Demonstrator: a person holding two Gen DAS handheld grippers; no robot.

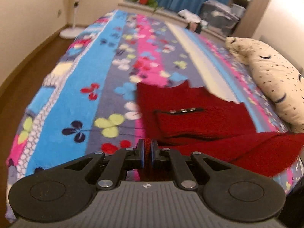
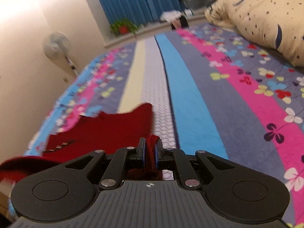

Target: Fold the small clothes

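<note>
Left fingers (image 1: 147,153) pinch the red garment (image 1: 199,117); right fingers (image 2: 149,153) too — both clamped tight.

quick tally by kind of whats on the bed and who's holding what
red garment: 1
cream pillow with dark stars: 1
patterned blanket: 1
grippers, left gripper and right gripper, each shut on a pinch of the red garment: 2
total: 5
</note>
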